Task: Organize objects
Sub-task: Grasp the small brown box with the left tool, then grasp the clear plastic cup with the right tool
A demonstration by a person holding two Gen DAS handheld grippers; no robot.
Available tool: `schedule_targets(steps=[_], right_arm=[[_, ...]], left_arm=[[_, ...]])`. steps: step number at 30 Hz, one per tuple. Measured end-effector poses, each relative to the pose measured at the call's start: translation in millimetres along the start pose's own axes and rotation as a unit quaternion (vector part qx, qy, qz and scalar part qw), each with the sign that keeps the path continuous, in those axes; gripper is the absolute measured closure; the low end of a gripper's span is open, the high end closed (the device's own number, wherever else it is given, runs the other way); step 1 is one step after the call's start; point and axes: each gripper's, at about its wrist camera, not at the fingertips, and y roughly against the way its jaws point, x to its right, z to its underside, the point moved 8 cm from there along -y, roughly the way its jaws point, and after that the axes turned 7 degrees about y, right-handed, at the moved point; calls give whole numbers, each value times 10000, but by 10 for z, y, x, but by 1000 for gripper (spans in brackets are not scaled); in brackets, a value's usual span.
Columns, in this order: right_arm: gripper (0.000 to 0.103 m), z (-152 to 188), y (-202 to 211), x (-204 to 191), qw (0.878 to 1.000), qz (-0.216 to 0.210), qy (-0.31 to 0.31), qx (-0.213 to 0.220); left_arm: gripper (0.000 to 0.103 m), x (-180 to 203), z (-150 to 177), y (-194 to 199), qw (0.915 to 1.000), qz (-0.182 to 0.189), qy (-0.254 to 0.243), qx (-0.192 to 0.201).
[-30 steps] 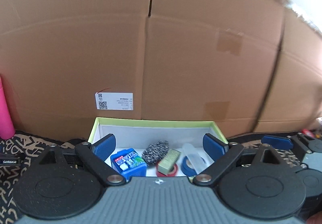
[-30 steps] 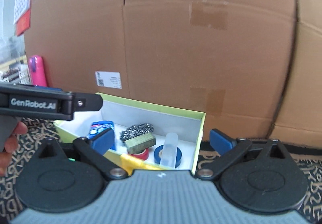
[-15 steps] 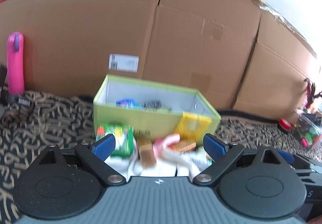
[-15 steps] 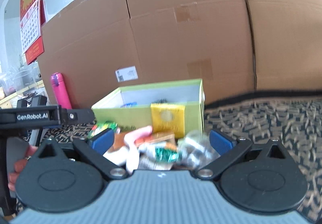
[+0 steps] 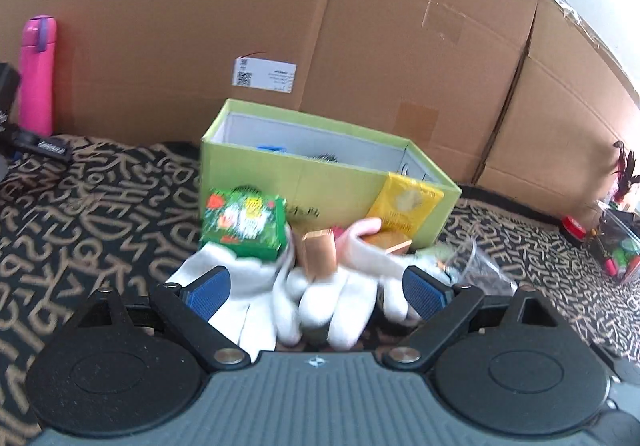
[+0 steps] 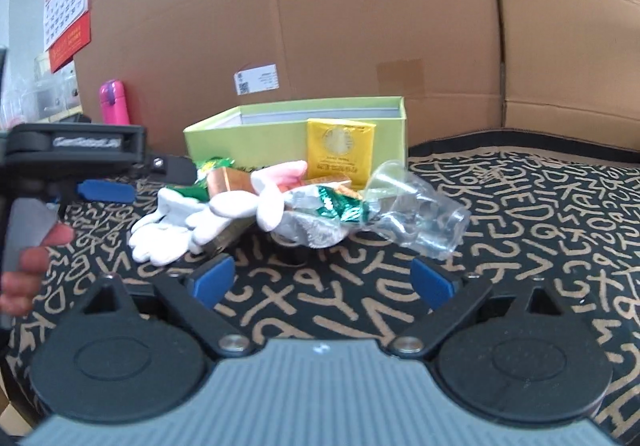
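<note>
A lime-green box (image 5: 320,181) stands open on the patterned cloth, with a few items showing inside. In front of it lies a pile: white gloves (image 5: 304,294), a green packet (image 5: 244,224), a copper-coloured box (image 5: 318,252), a yellow sachet (image 5: 404,205) and a clear plastic cup (image 6: 416,213). My left gripper (image 5: 316,292) is open low over the gloves, which lie between its wide-apart pads without being pressed. My right gripper (image 6: 321,281) is short of the pile, its jaws closing slightly with only cloth between them. A hand (image 6: 28,274) holds the left gripper at the left.
Tall cardboard boxes (image 5: 360,25) wall off the back. A pink bottle (image 5: 38,73) stands at the far left. A clear container (image 5: 616,246) with colourful bits sits at the far right. Patterned cloth (image 6: 540,226) stretches to the right of the pile.
Both grippers have drawn back from above the green box and dropped lower. The pile in front of the box has come into view. The left gripper now sits over the gloves.
</note>
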Motion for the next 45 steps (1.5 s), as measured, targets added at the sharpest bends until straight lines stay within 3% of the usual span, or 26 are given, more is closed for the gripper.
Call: schedule_targets(steps=[4, 7, 13, 15, 18, 24, 29, 31, 34, 36, 40, 42, 45], right_arm=[[8, -7, 24, 135, 9999, 129, -52, 13], [9, 13, 8, 221, 9998, 217, -35, -22], [11, -20, -15, 319, 9996, 210, -162, -15], [11, -17, -10, 326, 9997, 216, -142, -27], [12, -19, -27, 351, 9997, 226, -89, -69], [13, -164, -217, 487, 9977, 396, 536, -136], [15, -209, -533, 667, 9944, 404, 908, -348], [23, -189, -657, 700, 9947, 303, 862, -465], [51, -150, -749, 709, 9958, 173, 640, -636], [54, -124, -705, 694, 9961, 195, 497, -709], [58, -78, -439, 594, 9957, 175, 432, -799], [58, -30, -288, 532, 9944, 189, 331, -983], [58, 69, -88, 345, 9920, -160, 215, -1235]], left_arm=[[19, -3, -119, -264, 9998, 55, 137, -140], [33, -4, -180, -431, 9990, 91, 359, -259], [54, 40, -201, -740, 9990, -24, 147, -431], [70, -7, -179, -788, 9983, 26, 196, -549], [76, -55, -182, -735, 9982, 39, 137, -580], [79, -68, -84, -227, 9959, 462, -366, -686], [79, -201, 128, 294, 9937, 738, -409, -741], [79, -251, 237, 357, 9935, 689, -335, -847], [79, -288, 297, 365, 9950, 574, -221, -782], [77, -285, 280, 320, 9960, 507, -197, -710], [66, -255, 325, 209, 9950, 459, -282, -842], [53, -266, 368, 225, 9956, 321, -384, -789], [48, -303, 432, 295, 9959, 211, -394, -784]])
